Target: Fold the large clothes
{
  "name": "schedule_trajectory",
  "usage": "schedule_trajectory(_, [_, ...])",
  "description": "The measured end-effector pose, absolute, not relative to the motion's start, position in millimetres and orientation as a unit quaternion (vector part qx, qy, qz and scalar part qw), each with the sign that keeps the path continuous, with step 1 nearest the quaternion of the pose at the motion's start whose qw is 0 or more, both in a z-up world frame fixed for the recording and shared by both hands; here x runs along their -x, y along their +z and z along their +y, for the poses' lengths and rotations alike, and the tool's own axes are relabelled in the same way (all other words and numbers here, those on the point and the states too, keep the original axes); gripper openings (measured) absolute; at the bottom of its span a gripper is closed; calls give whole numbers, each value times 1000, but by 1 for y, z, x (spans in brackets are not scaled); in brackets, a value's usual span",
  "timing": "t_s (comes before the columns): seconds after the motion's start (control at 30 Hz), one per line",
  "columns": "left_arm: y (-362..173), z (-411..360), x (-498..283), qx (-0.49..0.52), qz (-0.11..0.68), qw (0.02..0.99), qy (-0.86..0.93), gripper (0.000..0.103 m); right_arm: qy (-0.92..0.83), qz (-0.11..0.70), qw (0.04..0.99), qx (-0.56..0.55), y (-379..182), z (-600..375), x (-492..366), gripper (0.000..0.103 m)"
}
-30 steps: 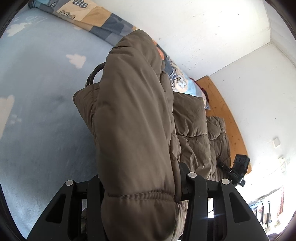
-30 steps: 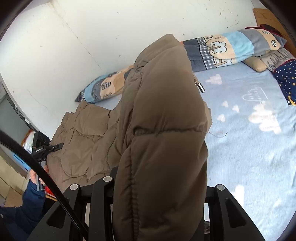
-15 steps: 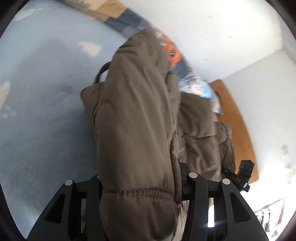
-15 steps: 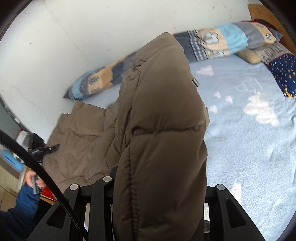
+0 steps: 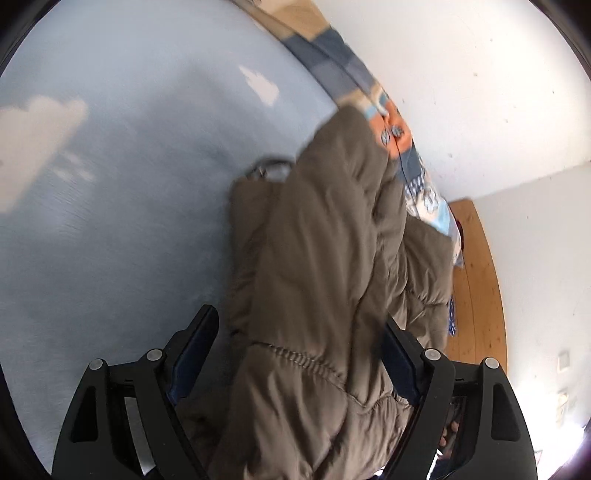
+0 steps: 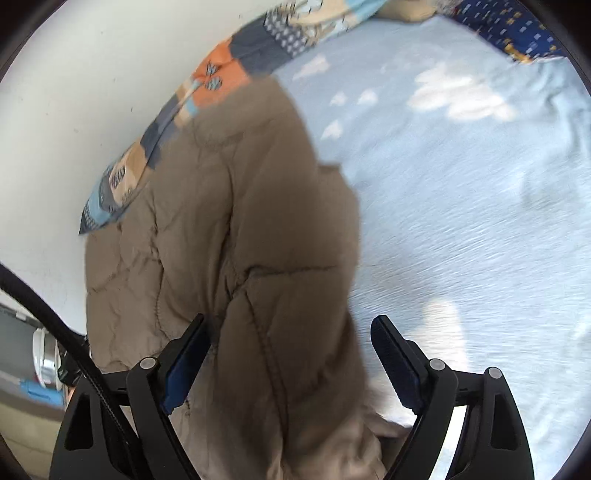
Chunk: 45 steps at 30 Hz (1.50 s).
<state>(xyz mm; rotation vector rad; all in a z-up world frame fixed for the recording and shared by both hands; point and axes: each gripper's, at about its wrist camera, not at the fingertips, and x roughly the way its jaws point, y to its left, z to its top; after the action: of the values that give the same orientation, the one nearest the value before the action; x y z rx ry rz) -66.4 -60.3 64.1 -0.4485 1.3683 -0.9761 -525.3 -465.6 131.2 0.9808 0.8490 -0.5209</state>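
Because both claws have just been opening, the brown padded coat (image 5: 317, 295) lies loose between the wide jaws of the left claw (image 5: 301, 332) and the right claw (image 6: 290, 339), probably released to finish a fold. It rests on the blue bed (image 6: 461, 221), with a patchwork pillow (image 6: 221, 77) and white wall (image 5: 461, 74) in the upper frame.

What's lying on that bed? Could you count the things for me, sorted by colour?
Brown: 1, the puffy jacket
Light blue with white clouds: 1, the bed sheet
Patchwork of blue, orange and beige: 1, the long pillow
Dark blue with small patterns: 1, the cloth at the far corner
Total: 4
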Motion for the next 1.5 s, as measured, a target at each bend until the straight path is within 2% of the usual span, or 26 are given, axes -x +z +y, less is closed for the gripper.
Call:
schedule_trajectory(0.2, [109,11,47,260,553,717,-335,82,-358,339,761,-421,189,-469,573,91])
schedule_trajectory(0.27, [133,32,49,266,507,764,-298,82,-391,309,775,-388,214,-462,580,91])
schedule_trajectory(0.37, [167,23,68,208,453,817,-289,82,-380,266,808,-364,243,-451,571,90])
schedule_trajectory(0.43, [192,-9,93,154,427,829,-325,82,-364,263,826,-340,255,-441,551,86])
schedule_trajectory(0.47, [199,-17,100,136,421,830,-340,82,-357,266,834,-327,259,-436,539,80])
schedule_trajectory(0.53, [215,-63,129,68,397,834,-378,82,-342,271,845,-308,262,-428,506,78])
schedule_trajectory(0.6, [221,-107,153,-1,384,830,-405,83,-324,286,851,-298,259,-424,474,66])
schedule_trajectory(0.63, [221,-129,158,-22,382,827,-412,83,-320,293,852,-294,258,-423,461,65])
schedule_trajectory(0.7, [218,-169,177,-54,393,801,-448,83,-318,316,847,-286,250,-424,437,54])
schedule_trajectory(0.97, [169,-273,187,-172,440,759,-447,82,-313,369,827,-286,210,-439,384,53])
schedule_trajectory(1.13, [130,-288,147,-144,506,734,-429,87,-322,424,795,-292,166,-461,371,53])
schedule_trajectory(1.3, [112,-299,133,-142,522,724,-428,94,-312,448,768,-336,137,-486,368,53])
schedule_trajectory(1.4, [119,-290,135,-125,510,734,-431,92,-312,453,763,-340,132,-490,365,53])
schedule_trajectory(1.5, [143,-271,145,-115,487,749,-435,89,-321,441,776,-317,151,-479,369,53])
